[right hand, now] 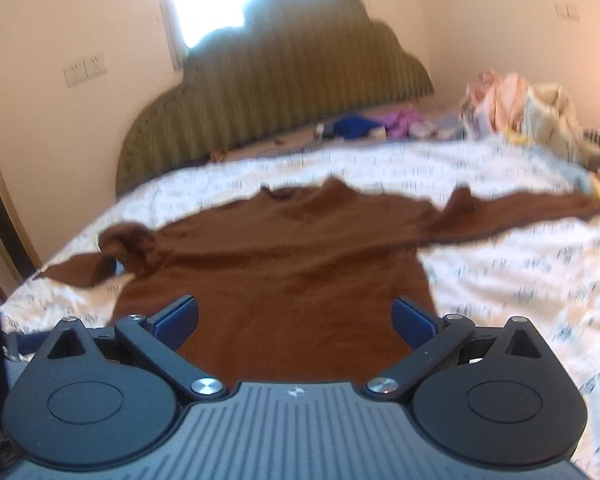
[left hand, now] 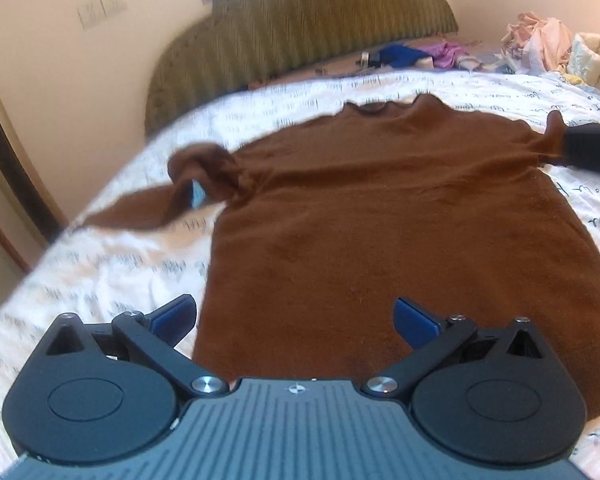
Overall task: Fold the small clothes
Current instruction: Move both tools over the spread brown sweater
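Brown sweater spread flat on the bed, collar at 12 o'clock toward the green headboard, hem at 6 right under both grippers. Long axis of body thus 6-to-12, sleeves across on the 9–3 line. Left gripper spread wide, nothing pinched, hovering over hem w/ left pad near the garment's 9 o'clock edge. Right gripper likewise spread, empty, over hem w/ right pad near the 3 o'clock edge. Left sleeve bunched & twisted at approx 10 o'clock, cuff end trailing out toward 9 on the sheet; clearly nearer the left gripper. Right sleeve lying straighter out toward 2–3 o'clock, nearer the right gripper. Dark shape at 3 o'clock edge of left view by the right shoulder, can't tell what. Heap of other clothes far off at 1–2 o'clock, well apart. Likely next: untangle the bunched sleeve at 10 first, else fold traps a lump; probably left gripper's job.
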Demonstrator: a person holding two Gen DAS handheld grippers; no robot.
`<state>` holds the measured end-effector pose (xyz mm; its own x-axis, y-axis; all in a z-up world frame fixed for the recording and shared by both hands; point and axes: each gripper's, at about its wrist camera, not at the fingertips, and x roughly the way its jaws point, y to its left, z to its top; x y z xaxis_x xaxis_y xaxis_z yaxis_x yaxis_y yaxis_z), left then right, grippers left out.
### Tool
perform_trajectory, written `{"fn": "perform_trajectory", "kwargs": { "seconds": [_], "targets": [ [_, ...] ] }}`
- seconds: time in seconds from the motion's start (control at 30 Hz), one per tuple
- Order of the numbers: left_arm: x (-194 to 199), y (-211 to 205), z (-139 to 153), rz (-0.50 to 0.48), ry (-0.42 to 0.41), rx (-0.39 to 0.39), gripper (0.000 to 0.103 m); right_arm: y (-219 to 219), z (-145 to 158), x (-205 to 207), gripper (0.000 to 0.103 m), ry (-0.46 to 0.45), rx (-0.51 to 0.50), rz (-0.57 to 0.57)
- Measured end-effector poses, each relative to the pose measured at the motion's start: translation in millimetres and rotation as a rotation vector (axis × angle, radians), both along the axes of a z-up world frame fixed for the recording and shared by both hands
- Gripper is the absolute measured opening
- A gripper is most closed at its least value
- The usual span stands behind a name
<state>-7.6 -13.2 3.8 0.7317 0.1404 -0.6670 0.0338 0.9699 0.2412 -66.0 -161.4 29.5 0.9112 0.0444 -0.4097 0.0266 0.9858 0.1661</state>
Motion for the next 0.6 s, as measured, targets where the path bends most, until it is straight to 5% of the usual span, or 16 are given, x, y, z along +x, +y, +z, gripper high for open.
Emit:
{"fn": "perform_trajectory", "kwargs": {
  "seconds": [0.13, 0.27, 0.47, 0.53, 0.6],
  "targets": [
    [5, 9, -1, 0.012, 0.031, 0.012, 0.103, 4, -2, -12, 0.103, -0.097, -0.085, 0.091],
    [6, 21, 0, 0.038, 0.025, 0.008, 0.103, -5, -27, -5, 0.103, 0.009, -0.026, 0.04],
    [16, 28, -7, 0.035, 0.081, -0.041, 0.103, -10, 32, -2, 0.103, -0.013, -0.148, -0.101],
    [15, 30, -8, 0.027, 0.069, -0.071, 0.103, -14, 13, -2, 0.103, -0.094, -0.145, -0.012],
    [12, 29, -10, 0.001, 0.042, -0.082, 0.103, -20, -23, 19, 0.103, 0.07, -0.063, 0.016]
  ]
}}
